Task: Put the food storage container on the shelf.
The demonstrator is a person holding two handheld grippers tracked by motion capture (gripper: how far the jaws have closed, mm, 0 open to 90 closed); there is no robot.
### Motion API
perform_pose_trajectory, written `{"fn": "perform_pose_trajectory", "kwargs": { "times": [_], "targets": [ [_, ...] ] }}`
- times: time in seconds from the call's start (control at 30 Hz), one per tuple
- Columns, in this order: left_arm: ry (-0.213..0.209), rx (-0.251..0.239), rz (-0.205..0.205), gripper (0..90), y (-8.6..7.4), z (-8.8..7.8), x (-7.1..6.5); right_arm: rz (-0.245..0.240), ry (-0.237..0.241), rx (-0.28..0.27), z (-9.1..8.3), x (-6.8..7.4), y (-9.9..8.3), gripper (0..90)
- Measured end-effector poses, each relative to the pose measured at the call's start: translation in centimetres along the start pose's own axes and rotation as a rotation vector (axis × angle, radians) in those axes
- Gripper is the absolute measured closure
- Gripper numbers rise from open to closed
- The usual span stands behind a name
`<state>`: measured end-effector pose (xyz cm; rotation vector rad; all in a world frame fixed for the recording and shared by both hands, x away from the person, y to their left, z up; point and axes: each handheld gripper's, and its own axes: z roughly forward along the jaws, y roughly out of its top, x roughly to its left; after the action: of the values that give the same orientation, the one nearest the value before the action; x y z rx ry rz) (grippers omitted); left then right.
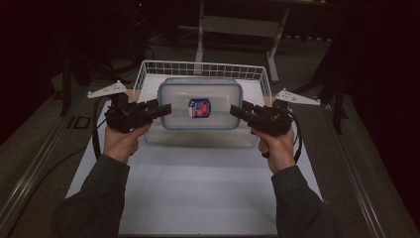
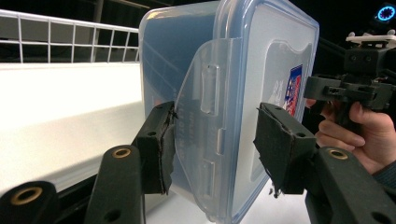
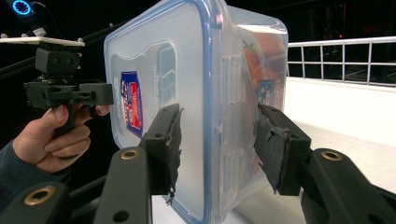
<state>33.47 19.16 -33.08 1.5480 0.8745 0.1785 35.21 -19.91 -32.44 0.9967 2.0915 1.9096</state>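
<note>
Nearest in, the left gripper [image 1: 166, 110] and right gripper [image 1: 235, 110] are seen at the box's [image 1: 200, 104] two short ends. In both gripper views the fingers are apart, straddling a latch flap, not clamped. The box is held up over the counter [image 1: 198, 188], long axis running hand to hand, basket [image 1: 203, 67] behind it.

Container [image 1: 200, 104]: sat at the centre of the high view, over the wire basket [image 1: 148, 69].
Wire basket: stood in the upper middle, on the tabletop [image 1: 198, 198].
Left gripper [image 1: 166, 110]: lay at the container's left end, jaws either side of its edge.
Right gripper [image 1: 235, 111]: lay at the container's right end, likewise.
Label [image 1: 199, 107]: sat mid-lid.
</note>
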Motion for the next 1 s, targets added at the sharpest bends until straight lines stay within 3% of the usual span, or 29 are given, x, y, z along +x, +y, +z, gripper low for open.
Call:
{"fn": "perform_pose_trajectory", "kwargs": {
  "times": [0.23,0.5,0.73,0.83,1.0],
  "targets": [
    [-0.008,-0.009,-0.003,48.8,1.2,0.7,1.2,0.013,-0.014,-0.011,0.9,-0.7,1.2,51.7],
    [0.014,-0.026,-0.015,48.9,2.6,1.6,2.5,0.059,-0.001,-0.023,2.3,-2.5,1.7,51.7],
    [0.031,0.001,-0.072,48.7,2.1,2.7,4.1,0.095,-0.019,0.010,3.4,-3.6,1.5,51.6],
    [0.041,0.021,-0.110,48.2,2.0,3.3,4.6,0.137,-0.042,0.031,3.8,-4.2,1.3,51.5],
    [0.051,0.004,-0.152,48.0,2.3,3.7,5.0,0.169,-0.050,0.036,4.1,-4.5,1.2,51.4]
  ]
}}
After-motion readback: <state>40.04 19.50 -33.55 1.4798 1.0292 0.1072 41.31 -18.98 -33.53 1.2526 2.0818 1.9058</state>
